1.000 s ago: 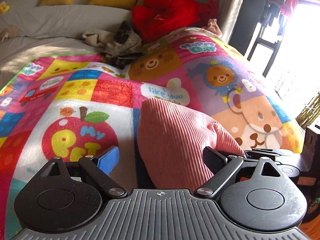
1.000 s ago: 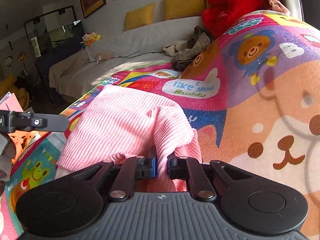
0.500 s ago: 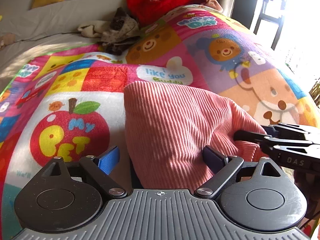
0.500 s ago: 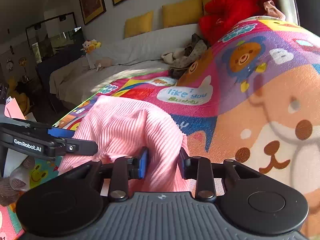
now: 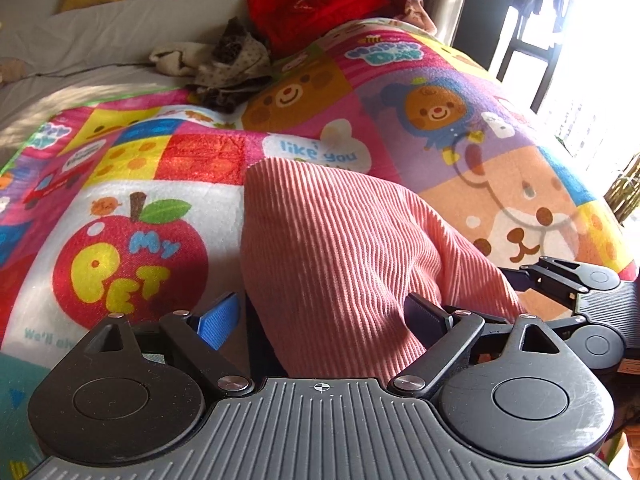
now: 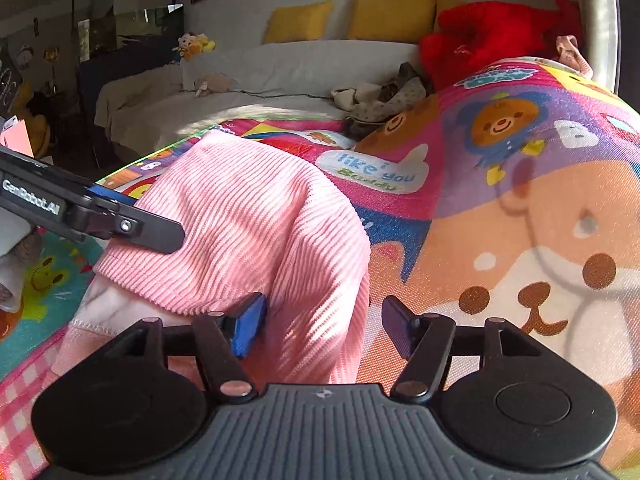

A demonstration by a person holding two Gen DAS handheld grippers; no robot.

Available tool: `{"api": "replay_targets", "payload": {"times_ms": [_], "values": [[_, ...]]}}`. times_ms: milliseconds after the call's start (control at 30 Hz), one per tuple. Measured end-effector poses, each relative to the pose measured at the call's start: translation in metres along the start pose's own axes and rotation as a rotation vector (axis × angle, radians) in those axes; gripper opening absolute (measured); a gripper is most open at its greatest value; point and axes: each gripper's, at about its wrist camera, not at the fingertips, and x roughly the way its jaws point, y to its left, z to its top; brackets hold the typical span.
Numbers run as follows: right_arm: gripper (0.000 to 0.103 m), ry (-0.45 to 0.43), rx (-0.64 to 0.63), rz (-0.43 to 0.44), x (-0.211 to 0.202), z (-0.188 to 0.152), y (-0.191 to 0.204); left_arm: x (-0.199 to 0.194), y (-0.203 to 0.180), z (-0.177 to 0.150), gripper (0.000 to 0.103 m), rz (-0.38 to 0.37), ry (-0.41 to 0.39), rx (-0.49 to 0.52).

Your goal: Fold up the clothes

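Pink ribbed garment (image 6: pixel 248 232) lies bunched on the cartoon play mat (image 6: pixel 520 208), its fold set down, as the right hand-held gripper (image 6: pixel 322 330) opens to release it and the left hand-held gripper (image 5: pixel 320 316) stays spread.

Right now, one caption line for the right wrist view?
Right gripper opening around a fold of the pink ribbed garment on the cartoon blanket.

A pink ribbed garment (image 5: pixel 340 248) lies on a multicoloured blanket (image 5: pixel 460 128) printed with cartoon bears and a red apple.

Left gripper (image 5: pixel 326 318) jaws wide, pink ribbed garment (image 5: pixel 340 248) between, on cartoon blanket (image 5: pixel 168 168).
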Motion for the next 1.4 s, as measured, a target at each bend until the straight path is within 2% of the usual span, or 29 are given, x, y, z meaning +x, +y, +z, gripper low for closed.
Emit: {"api": "replay_targets", "payload": {"times_ms": [133,233,333,467,600,700,800,933,1067,1100,1167,1300,1400], "values": [[0.063,0.005,-0.011,-0.003,-0.001,0.001,0.000,-0.012,0.009,-0.007,0.094,-0.020,-0.019,-0.040],[0.063,0.018,0.001,0.013,-0.005,0.007,-0.004,-0.004,0.014,-0.015,0.089,-0.011,0.004,-0.040],[0.063,0.012,0.022,0.046,-0.016,0.020,-0.009,0.001,0.014,-0.021,0.080,-0.035,0.006,-0.021],[0.063,-0.051,0.055,0.044,-0.029,0.047,-0.015,0.006,0.011,-0.023,0.079,-0.066,0.004,-0.014],[0.063,-0.063,0.054,0.006,-0.006,0.072,-0.013,0.010,0.011,-0.025,0.079,-0.079,0.006,-0.018],[0.064,0.025,0.017,-0.034,0.036,0.073,-0.008,0.010,0.015,-0.026,0.082,-0.083,0.011,-0.031],[0.065,0.091,-0.006,-0.080,0.065,0.059,-0.006,0.009,0.020,-0.028,0.084,-0.086,0.015,-0.043],[0.067,0.071,0.035,-0.092,0.046,0.057,-0.013,0.005,0.025,-0.030,0.085,-0.094,0.016,-0.052],[0.069,0.010,0.112,0.024,-0.002,0.048,-0.021,0.006,0.026,-0.031,0.085,-0.101,0.015,-0.060],[0.070,0.005,0.121,0.059,-0.012,0.043,-0.021,0.008,0.026,-0.031,0.085,-0.103,0.016,-0.062],[0.073,0.030,0.092,0.075,-0.022,0.032,-0.015,0.010,0.025,-0.031,0.085,-0.108,0.019,-0.067],[0.074,0.116,0.025,0.010,-0.014,0.007,-0.004,0.011,0.022,-0.030,0.085,-0.115,0.021,-0.070],[0.077,0.118,0.051,0.001,-0.009,0.003,-0.005,-0.003,0.023,-0.027,0.084,-0.111,-0.005,-0.091]]}}
